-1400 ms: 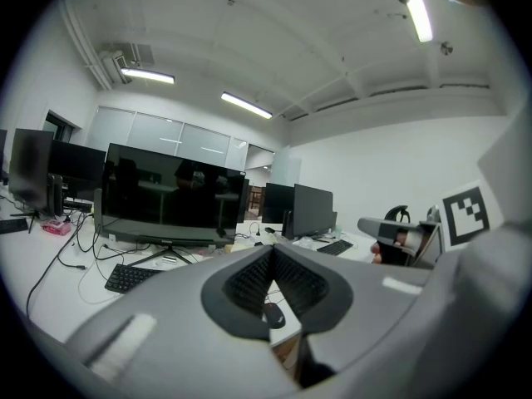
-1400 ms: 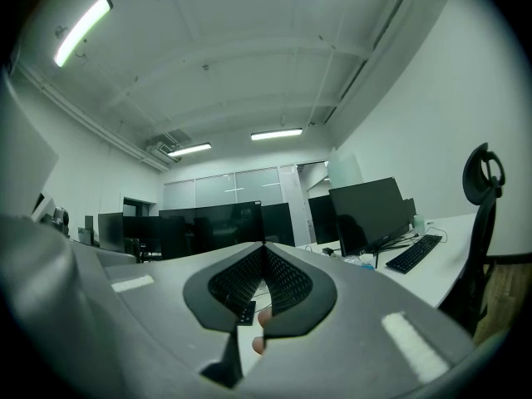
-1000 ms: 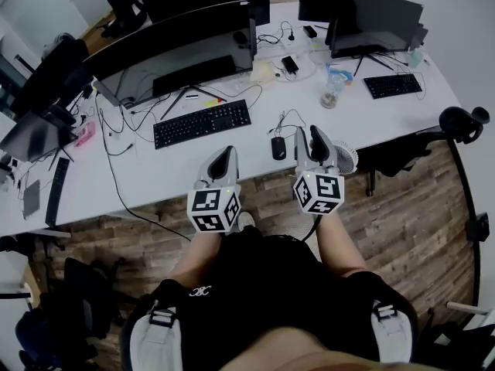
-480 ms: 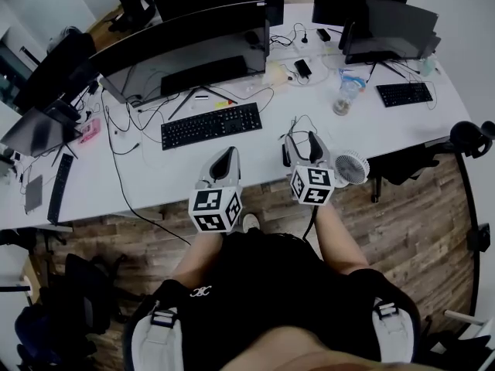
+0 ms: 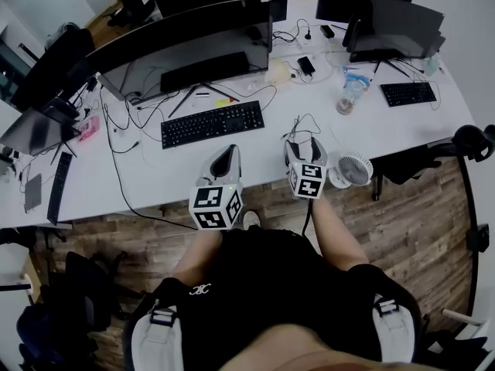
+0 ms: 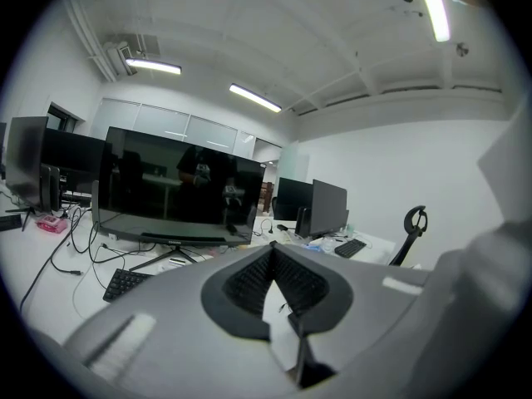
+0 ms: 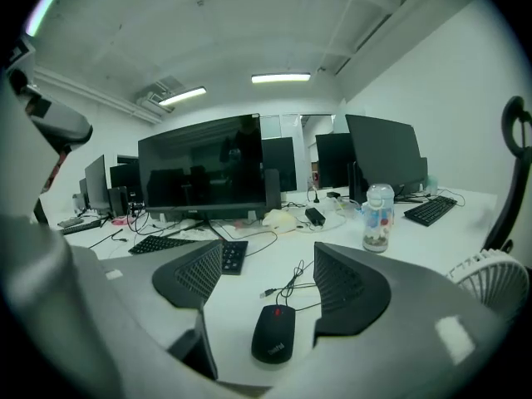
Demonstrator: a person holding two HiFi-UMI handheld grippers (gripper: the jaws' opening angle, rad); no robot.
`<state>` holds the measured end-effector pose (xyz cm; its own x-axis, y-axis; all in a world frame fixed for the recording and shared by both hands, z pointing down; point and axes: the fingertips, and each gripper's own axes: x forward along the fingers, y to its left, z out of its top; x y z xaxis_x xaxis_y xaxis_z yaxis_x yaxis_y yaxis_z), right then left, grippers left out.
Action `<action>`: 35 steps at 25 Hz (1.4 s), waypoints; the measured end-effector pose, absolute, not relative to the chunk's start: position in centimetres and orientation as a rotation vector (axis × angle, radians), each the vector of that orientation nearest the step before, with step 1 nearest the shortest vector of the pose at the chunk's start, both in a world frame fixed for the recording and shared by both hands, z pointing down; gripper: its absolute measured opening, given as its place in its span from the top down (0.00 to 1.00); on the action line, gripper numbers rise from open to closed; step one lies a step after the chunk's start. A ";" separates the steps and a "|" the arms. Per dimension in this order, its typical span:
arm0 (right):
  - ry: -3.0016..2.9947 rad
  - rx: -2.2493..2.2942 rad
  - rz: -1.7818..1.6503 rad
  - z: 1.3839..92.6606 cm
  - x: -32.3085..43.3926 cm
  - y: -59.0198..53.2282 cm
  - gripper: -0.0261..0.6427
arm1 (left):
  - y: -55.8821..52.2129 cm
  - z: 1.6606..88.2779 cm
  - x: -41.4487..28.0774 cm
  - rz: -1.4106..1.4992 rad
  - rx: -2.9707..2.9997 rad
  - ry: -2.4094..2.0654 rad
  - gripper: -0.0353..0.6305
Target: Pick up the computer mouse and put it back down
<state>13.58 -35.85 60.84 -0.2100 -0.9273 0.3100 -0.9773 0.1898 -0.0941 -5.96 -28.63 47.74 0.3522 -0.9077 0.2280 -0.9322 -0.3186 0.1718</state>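
The black computer mouse [image 7: 274, 332] lies on the white table [image 5: 155, 176], its cable [image 7: 291, 285] running away from me. My right gripper [image 7: 268, 253] straddles it. The jaws are opening, one on each side of the mouse, and neither pad touches it. In the head view the right gripper [image 5: 300, 145] stands over the table's front edge and hides the mouse. My left gripper [image 5: 229, 153] hovers over the front edge further left, shut, with nothing in it; its pads meet at the tip [image 6: 269, 251].
A black keyboard [image 5: 213, 124] and a wide monitor [image 5: 186, 41] lie beyond the grippers. A bottle [image 5: 349, 93] stands to the right, and a small white fan [image 5: 353, 168] sits close to the right gripper. A second keyboard [image 5: 410, 93] and more monitors fill the far right.
My right gripper has moved left from beside the mouse to over it, and its jaws have spread wider. The left gripper has stayed put.
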 end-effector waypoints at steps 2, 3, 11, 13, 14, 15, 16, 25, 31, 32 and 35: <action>-2.237 1.834 0.458 62.5 13.7 -35.9 0.49 | -28.8 47.8 -6.2 0.125 2.346 -1.642 0.87; -2.217 1.830 0.492 63.4 13.7 -36.0 0.48 | -28.9 47.8 -6.3 0.125 2.347 -1.643 0.87; -2.074 1.741 0.605 69.3 13.4 -36.4 0.47 | -29.6 48.0 -7.0 0.147 2.340 -1.653 0.87; -2.042 1.713 0.621 70.8 13.2 -36.5 0.47 | -29.8 48.1 -7.3 0.151 2.334 -1.660 0.87; -2.028 1.702 0.631 71.4 13.1 -36.5 0.47 | -29.9 48.2 -7.6 0.155 2.329 -1.664 0.87; -2.013 1.694 0.641 71.9 13.1 -36.5 0.47 | -30.0 48.3 -7.9 0.158 2.323 -1.668 0.87; -1.999 1.687 0.651 72.4 13.0 -36.5 0.47 | -30.1 48.4 -8.2 0.161 2.316 -1.673 0.87; -1.942 1.617 0.705 76.0 12.2 -37.3 0.47 | -31.0 49.0 -9.8 0.172 2.287 -1.692 0.87; -1.849 1.570 0.791 78.1 12.4 -36.9 0.47 | -31.5 49.1 -10.2 0.177 2.284 -1.692 0.87; -1.836 1.566 0.792 78.3 12.6 -36.9 0.47 | -31.5 49.2 -10.2 0.179 2.282 -1.691 0.87; -1.836 1.542 0.798 78.4 12.4 -37.1 0.48 | -31.5 49.5 -10.4 0.183 2.275 -1.690 0.87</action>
